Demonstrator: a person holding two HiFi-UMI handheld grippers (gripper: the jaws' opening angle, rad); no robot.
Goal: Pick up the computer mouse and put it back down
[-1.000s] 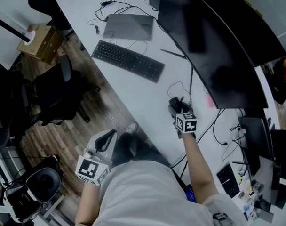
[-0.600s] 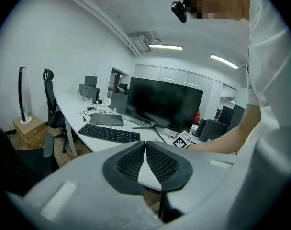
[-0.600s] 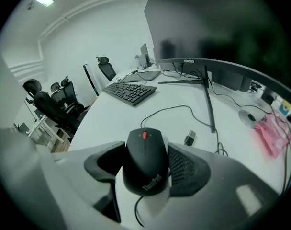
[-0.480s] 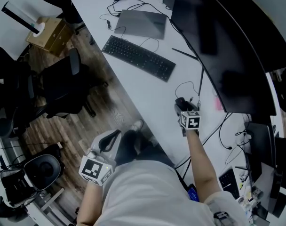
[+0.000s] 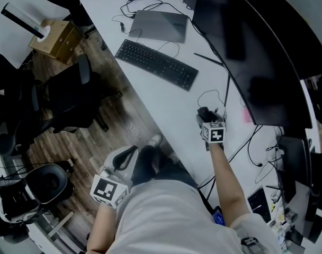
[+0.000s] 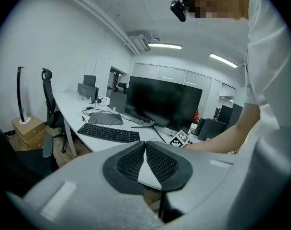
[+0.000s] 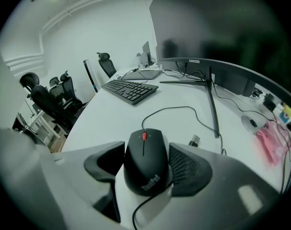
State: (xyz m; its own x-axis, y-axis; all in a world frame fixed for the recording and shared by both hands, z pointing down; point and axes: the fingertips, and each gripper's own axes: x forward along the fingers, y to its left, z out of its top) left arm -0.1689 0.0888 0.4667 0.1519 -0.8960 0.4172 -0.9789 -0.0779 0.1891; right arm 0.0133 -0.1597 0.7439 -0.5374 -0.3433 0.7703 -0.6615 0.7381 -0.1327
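Now, pinched the computer mouse in the right gripper jaws, just before the monitor stand. Held the left gripper jaws pressed together, empty. Risked, likely, a cord snag at that stand tugging the shell loose.

The white desk lies bare to the left of the computer mouse and ahead of it as far as the keyboard, though its own cord loops just in front, and the monitor stand's thin leg and a small plug crowd its right side.
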